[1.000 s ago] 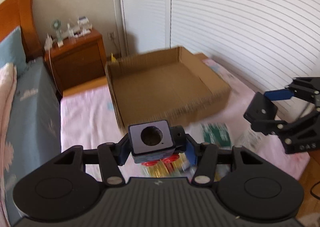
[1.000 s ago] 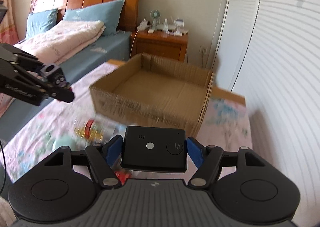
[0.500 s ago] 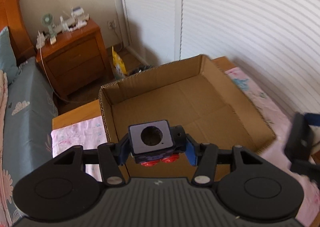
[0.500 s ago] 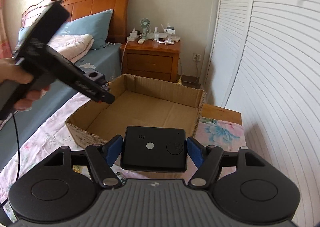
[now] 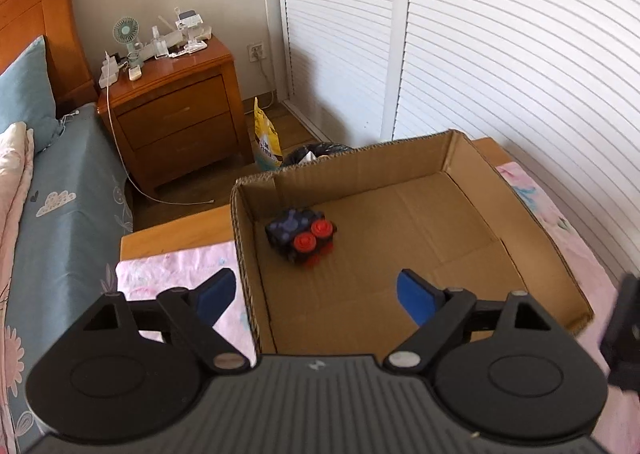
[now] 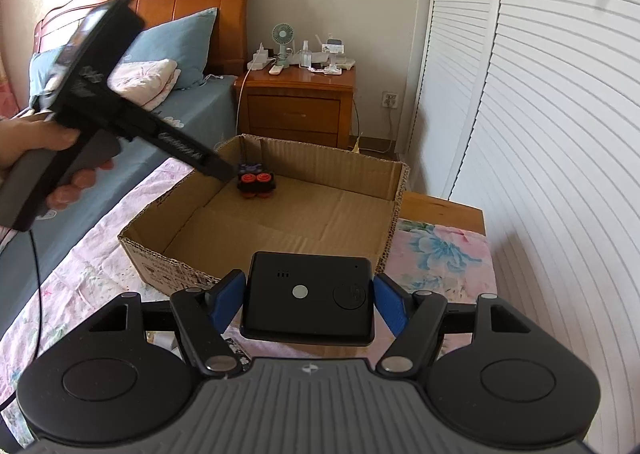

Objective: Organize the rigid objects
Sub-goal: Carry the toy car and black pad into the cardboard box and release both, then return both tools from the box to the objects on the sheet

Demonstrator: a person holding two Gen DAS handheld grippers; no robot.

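An open cardboard box (image 5: 532,221) (image 6: 328,161) lies on the pink flowered bed cover. A small black toy with red round parts (image 5: 302,240) (image 6: 256,182) lies in the box's far left corner. My left gripper (image 5: 316,294) is open and empty, above the box's near left part. In the right wrist view its fingers end beside the toy (image 6: 220,169); I cannot tell if they touch. My right gripper (image 6: 308,304) is shut on a black rectangular device (image 6: 308,306), held just in front of the box's near wall.
A wooden nightstand (image 5: 172,121) (image 6: 296,109) with a small fan and clutter stands beyond the box. A bed with blue sheet and pillows (image 6: 176,49) is on the left. White louvred doors (image 6: 540,133) run along the right. A yellow bag (image 5: 266,141) sits on the floor.
My left gripper opened and let go of the black and red toy, which now lies in the box. My right gripper, still holding the black device, came closer to the box.
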